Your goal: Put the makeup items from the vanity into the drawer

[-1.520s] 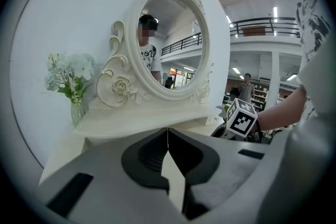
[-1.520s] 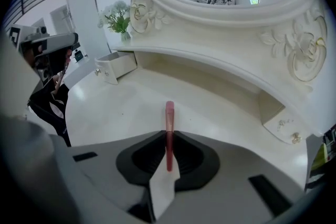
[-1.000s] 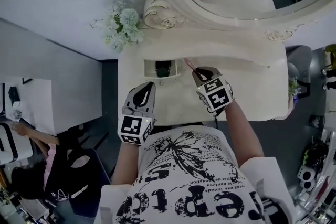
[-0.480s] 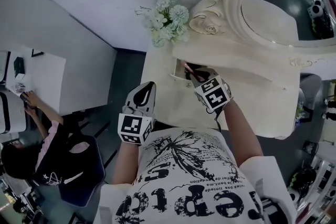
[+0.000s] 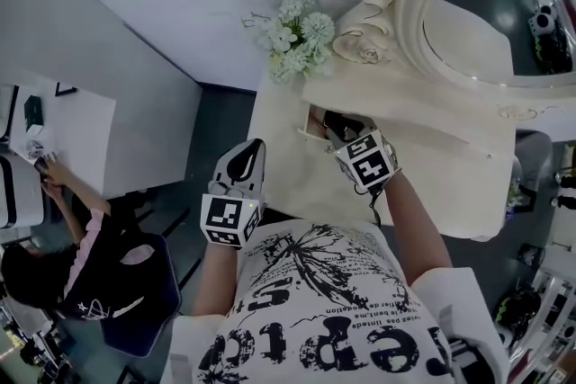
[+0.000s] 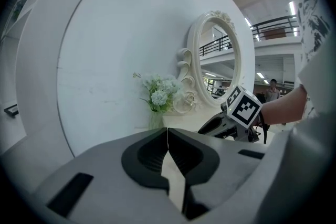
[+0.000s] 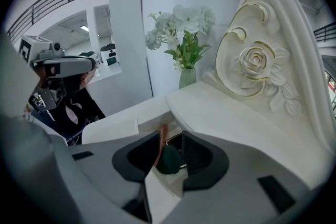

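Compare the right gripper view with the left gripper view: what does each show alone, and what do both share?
Right gripper view only: the open drawer, and a brush between the right tongs' jaws, which have just been opening and stand apart; the left tongs, seen from outside. Left gripper view only: the whole oval mirror, the left tongs' jaws shut on nothing, the right tongs from outside. Both: the flowers, the carved rose, the vanity top.

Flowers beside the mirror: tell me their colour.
The flowers are white; the right gripper view shows them best.
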Motion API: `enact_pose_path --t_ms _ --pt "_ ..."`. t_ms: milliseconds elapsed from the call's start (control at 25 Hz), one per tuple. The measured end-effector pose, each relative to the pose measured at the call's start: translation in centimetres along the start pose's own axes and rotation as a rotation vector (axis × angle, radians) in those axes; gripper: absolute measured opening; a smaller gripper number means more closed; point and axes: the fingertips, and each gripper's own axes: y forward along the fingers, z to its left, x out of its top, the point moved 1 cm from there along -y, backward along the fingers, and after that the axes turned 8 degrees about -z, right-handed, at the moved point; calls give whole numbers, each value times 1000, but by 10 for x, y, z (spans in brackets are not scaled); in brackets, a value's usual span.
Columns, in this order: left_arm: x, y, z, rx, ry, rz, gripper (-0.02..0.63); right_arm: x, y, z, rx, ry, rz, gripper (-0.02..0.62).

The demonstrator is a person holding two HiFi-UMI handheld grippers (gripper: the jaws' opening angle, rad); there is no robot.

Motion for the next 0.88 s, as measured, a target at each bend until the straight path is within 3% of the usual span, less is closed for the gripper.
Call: enact_pose_path --t_ms 240,360,720,880 --pt "6 8 -11 -41 14 -15 20 6 -24 -8 -53 70 -87 117" --pt "12 13 -20 -71 27 -27 20 16 -44 -13 -93 87 -195 46" --pt "39 26 -46 -165 66 -75 20 41 -109 -28 -168 241 -488 18" --pt "61 30 -55 -203 64 -120 20 49 -134 -24 -183 243 -578 17"
